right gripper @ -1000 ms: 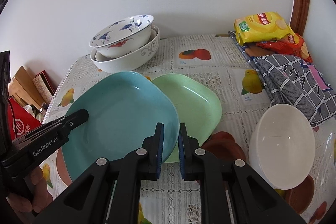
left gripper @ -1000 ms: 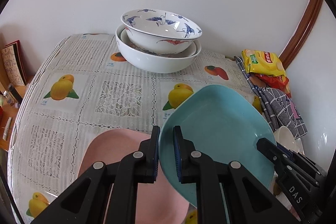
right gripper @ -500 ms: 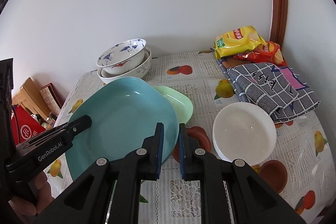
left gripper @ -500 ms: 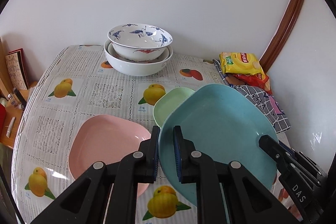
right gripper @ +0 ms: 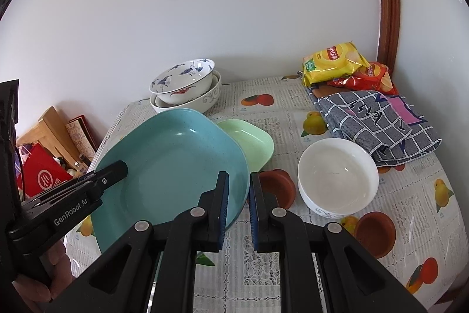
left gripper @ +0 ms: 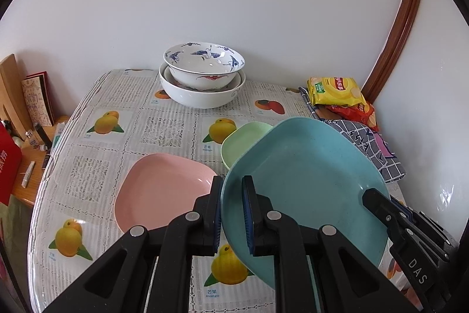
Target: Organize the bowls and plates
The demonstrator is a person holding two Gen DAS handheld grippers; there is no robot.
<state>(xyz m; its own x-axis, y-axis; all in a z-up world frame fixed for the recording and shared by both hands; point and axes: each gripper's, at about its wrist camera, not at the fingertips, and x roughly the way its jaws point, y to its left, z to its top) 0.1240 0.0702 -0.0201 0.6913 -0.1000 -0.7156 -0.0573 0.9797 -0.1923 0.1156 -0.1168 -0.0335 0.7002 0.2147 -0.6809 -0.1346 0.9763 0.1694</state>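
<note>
A teal plate (left gripper: 304, 184) is held in the air, tilted, between both grippers. My left gripper (left gripper: 231, 213) is shut on its left rim. My right gripper (right gripper: 238, 204) is shut on its right rim, and the plate also shows in the right wrist view (right gripper: 173, 166). Below it a green plate (right gripper: 249, 140) and a pink plate (left gripper: 161, 189) lie on the table. A white bowl (right gripper: 337, 175) stands right of the green plate. A blue-patterned bowl (left gripper: 203, 63) sits nested in a large white bowl (left gripper: 202, 96) at the back.
Yellow and red snack bags (right gripper: 334, 60) and a checked cloth (right gripper: 378, 122) lie at the back right. The patterned tablecloth (left gripper: 96, 163) covers the table. A side shelf with a red box (right gripper: 41, 175) and books stands left of the table. A white wall is behind.
Both grippers have risen and pulled back with the teal plate. The pink plate and more of the table have come into view beneath it.
</note>
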